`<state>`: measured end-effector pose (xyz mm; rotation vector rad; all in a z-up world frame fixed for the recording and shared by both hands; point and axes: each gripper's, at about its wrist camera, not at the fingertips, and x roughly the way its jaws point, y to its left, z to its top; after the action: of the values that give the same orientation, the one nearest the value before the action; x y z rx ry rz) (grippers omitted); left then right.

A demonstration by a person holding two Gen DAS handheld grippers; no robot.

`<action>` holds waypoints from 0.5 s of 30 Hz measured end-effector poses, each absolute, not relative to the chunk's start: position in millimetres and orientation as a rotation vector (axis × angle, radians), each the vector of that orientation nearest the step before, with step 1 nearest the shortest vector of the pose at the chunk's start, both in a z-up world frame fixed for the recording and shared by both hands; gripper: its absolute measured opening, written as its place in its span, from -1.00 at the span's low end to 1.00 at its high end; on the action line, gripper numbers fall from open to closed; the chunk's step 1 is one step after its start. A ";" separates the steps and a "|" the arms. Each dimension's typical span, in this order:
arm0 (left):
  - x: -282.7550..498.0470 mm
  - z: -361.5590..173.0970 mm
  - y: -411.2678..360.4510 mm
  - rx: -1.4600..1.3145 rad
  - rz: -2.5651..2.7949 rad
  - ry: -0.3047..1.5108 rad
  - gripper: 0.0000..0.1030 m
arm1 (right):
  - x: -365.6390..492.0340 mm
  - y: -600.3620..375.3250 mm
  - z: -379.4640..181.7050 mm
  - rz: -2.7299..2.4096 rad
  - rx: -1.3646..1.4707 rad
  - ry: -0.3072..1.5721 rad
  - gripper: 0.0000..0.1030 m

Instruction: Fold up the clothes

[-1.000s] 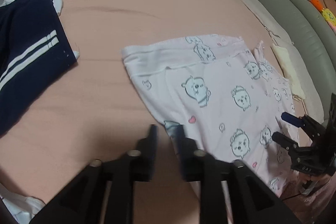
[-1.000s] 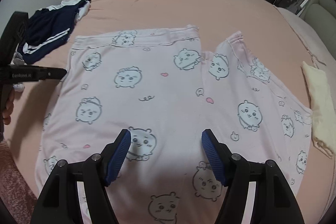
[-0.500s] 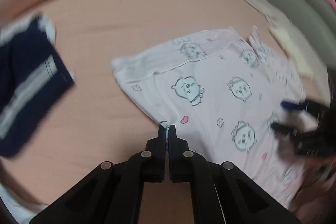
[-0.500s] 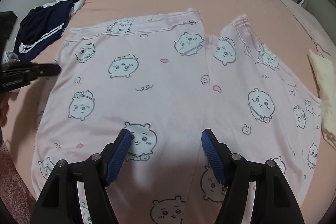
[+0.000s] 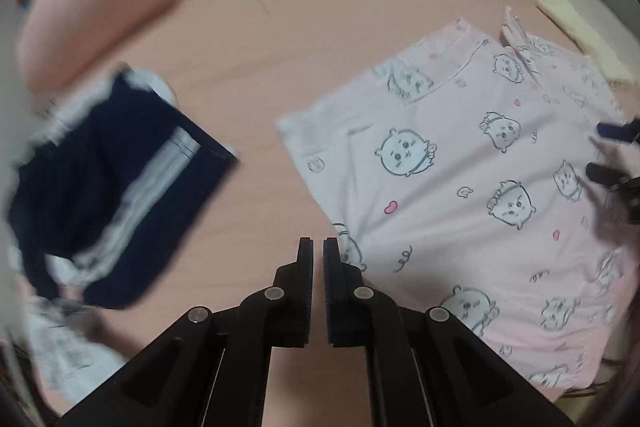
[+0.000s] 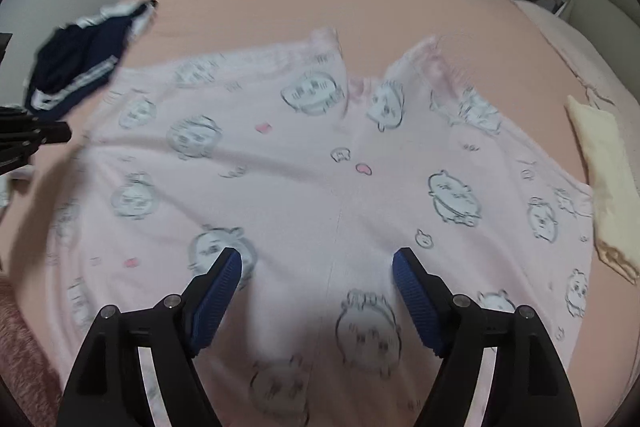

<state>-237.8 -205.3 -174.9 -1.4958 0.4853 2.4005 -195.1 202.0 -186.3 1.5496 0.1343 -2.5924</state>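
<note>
Pyjama bottoms (image 6: 304,187) of soft pale pink knit, printed all over with round cartoon animal faces and small hearts, lie spread flat on the bed (image 5: 320,7), whose sheet is a smooth peach-pink. From the left we first see, in the left wrist view, a dark navy garment (image 5: 104,187) with white side stripes, crumpled into a rough rectangle at the bed's left side, well apart from the pyjamas. Behind it sits a rolled, plump pink duvet (image 5: 92,11). Next come the left tongs (image 5: 318,251), matte black with ribbed inner faces, clenched with only a thin slit between them; nothing shows in that slit, and they sit at the pyjamas' left edge. Whether their tips touch the cloth we cannot tell. In the right wrist view the pyjamas' ribbed waistband (image 6: 256,57) runs along the far side and the two legs part near the middle. The right tongs (image 6: 318,263), black with ridged blue pads (image 6: 218,295), are released and opening above the cloth, gripping nothing. Farthest right a pale yellow folded cloth (image 6: 600,179), long and narrow, lies just beside the pyjamas' right edge.
</note>
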 end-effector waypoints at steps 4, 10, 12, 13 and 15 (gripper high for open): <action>-211.0 -175.7 -154.8 -1.369 2.186 0.423 -0.91 | -169.9 190.7 -191.1 -2.529 1.593 0.175 0.50; -158.0 -217.5 -137.0 -1.549 1.961 0.633 -0.91 | -123.9 196.4 -206.9 -2.389 1.747 0.294 0.50; -159.0 -207.1 -153.8 -1.624 1.949 0.525 -0.91 | -107.8 208.0 -199.4 -2.352 1.769 0.292 0.50; -159.4 -197.2 -155.3 -1.581 1.991 0.476 -0.92 | -103.2 212.2 -193.4 -2.366 1.751 0.282 0.50; -161.5 -182.4 -148.0 -1.488 2.039 0.364 -0.92 | -100.5 218.7 -181.0 -2.448 1.679 0.225 0.50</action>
<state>-161.5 -148.0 -182.4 -1.4876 0.3641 2.0395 -100.5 218.7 -181.0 1.6793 0.2252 -2.4482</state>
